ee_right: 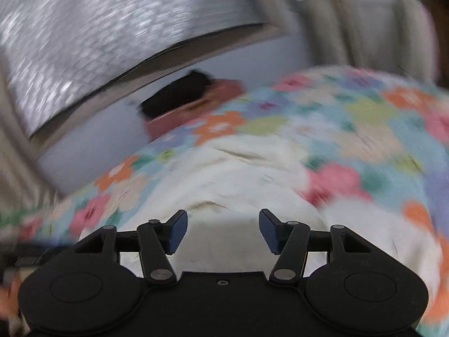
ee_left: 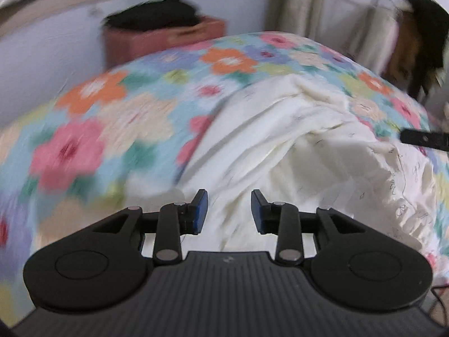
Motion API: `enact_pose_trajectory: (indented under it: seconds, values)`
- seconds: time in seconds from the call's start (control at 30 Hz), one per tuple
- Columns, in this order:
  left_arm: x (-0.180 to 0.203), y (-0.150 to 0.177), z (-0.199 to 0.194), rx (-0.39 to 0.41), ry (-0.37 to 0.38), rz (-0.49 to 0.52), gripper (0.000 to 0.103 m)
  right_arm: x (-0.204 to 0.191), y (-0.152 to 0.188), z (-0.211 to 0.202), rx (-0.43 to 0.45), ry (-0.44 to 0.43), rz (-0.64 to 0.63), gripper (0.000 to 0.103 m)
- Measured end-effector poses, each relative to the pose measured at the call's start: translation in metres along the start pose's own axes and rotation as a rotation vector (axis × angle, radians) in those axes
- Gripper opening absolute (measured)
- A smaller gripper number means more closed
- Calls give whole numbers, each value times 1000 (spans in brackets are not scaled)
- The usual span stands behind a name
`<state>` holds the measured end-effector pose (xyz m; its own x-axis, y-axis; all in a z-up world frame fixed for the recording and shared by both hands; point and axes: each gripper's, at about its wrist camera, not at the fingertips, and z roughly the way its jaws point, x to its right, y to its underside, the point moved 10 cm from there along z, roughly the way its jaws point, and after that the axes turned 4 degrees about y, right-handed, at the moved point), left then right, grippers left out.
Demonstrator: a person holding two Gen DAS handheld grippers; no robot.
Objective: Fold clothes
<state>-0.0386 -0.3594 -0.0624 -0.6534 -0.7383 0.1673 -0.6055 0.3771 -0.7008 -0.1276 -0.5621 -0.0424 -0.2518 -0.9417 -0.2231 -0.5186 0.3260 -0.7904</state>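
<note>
Crumpled white garment (ee_left: 294,151) lengthwise away across floral bedspread (ee_left: 112,118)

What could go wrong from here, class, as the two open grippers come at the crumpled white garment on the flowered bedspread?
1. The white garment lies bunched in thick folds, so the left gripper may pinch several layers at once.
2. The garment rests directly on the flowered bedspread; the right gripper, jaws open just above the cloth, could catch the spread too.
3. Both views are motion-blurred, so a fast approach may miss the intended edge.

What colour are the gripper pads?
Blue pads, clearest in the left wrist view.
</note>
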Motion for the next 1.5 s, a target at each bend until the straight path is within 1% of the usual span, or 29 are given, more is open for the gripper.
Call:
enact_pose_trajectory:
  seconds: [0.1, 0.17, 0.23, 0.33, 0.4, 0.47, 0.5, 0.53, 0.6, 0.63, 0.67, 0.7, 0.73, 0.77, 0.8, 0.83, 0.87, 0.9, 0.93, 0.97, 1.0, 1.07, 1.1, 1.17, 1.23, 1.27, 1.37, 1.4, 1.5]
  values:
    - [28, -25, 31, -11, 42, 102, 33, -3, -7, 34, -64, 67, -106, 71]
    - [41, -32, 55, -42, 59, 154, 33, -3, -12, 56, -107, 114, -175, 71]
    - [52, -37, 78, -68, 66, 197, 33, -2, -13, 74, -122, 146, -220, 71]
    - [66, -42, 106, -80, 92, 240, 33, 4, -5, 91, -146, 122, -220, 71]
    - [72, -45, 126, -93, 100, 282, 33, 11, 1, 99, -155, 125, -201, 71]
    - [78, -48, 142, -103, 102, 327, 37, 17, 8, 108, -183, 109, -187, 71]
    - [80, -51, 150, -107, 104, 339, 42, 21, 10, 112, -196, 111, -188, 71]
    - [83, -53, 158, -112, 107, 350, 44, 23, 11, 116, -202, 117, -188, 71]
    - [86, -54, 175, -163, 123, 341, 44, 28, 11, 125, -206, 125, -168, 71]
    - [87, -54, 184, -189, 126, 324, 42, 31, 10, 128, -204, 127, -146, 72]
    - [87, -56, 189, -197, 125, 315, 40, 34, 10, 133, -204, 126, -116, 72]
    - [88, -57, 191, -192, 124, 321, 32, 37, 10, 138, -204, 126, -85, 73]
    - [89, -59, 193, -186, 124, 326, 15, 38, 12, 143, -217, 124, -70, 73]
    - [89, -61, 195, -179, 121, 331, 9, 37, 13, 145, -219, 131, -90, 73]
    - [88, -63, 196, -168, 118, 337, 5, 35, 15, 146, -219, 139, -115, 73]
    - [85, -68, 195, -152, 115, 326, 3, 34, 16, 147, -220, 147, -139, 73]
    - [81, -74, 193, -128, 114, 300, 3, 33, 18, 148, -220, 155, -163, 69]
    - [77, -80, 191, -105, 113, 273, 3, 33, 17, 148, -211, 176, -182, 61]
    - [72, -88, 186, -72, 115, 245, 3, 35, 17, 147, -200, 198, -199, 57]
    - [67, -96, 179, -30, 119, 215, 3, 36, 16, 147, -190, 210, -204, 44]
    - [61, -104, 173, 6, 120, 188, 3, 38, 15, 146, -185, 212, -197, 26]
    - [46, -117, 162, 66, 109, 140, 3, 46, 11, 145, -167, 227, -159, 19]
    - [36, -123, 158, 91, 91, 110, 3, 49, 10, 143, -156, 246, -146, 14]
    - [9, -132, 154, 120, 59, 16, 3, 51, 5, 139, -136, 306, -155, 11]
    - [-19, -135, 150, 137, 43, -95, 3, 50, -1, 134, -118, 338, -181, 11]
    - [-34, -135, 147, 152, 14, -136, 3, 52, -2, 133, -115, 350, -183, 10]
    - [-80, -133, 135, 203, -122, -227, 3, 65, 1, 131, -130, 378, -147, 9]
    - [-94, -130, 132, 206, -157, -259, 3, 72, 2, 131, -137, 395, -129, 9]
    - [-133, -115, 134, 168, -212, -363, 3, 91, 7, 128, -165, 431, -63, 9]
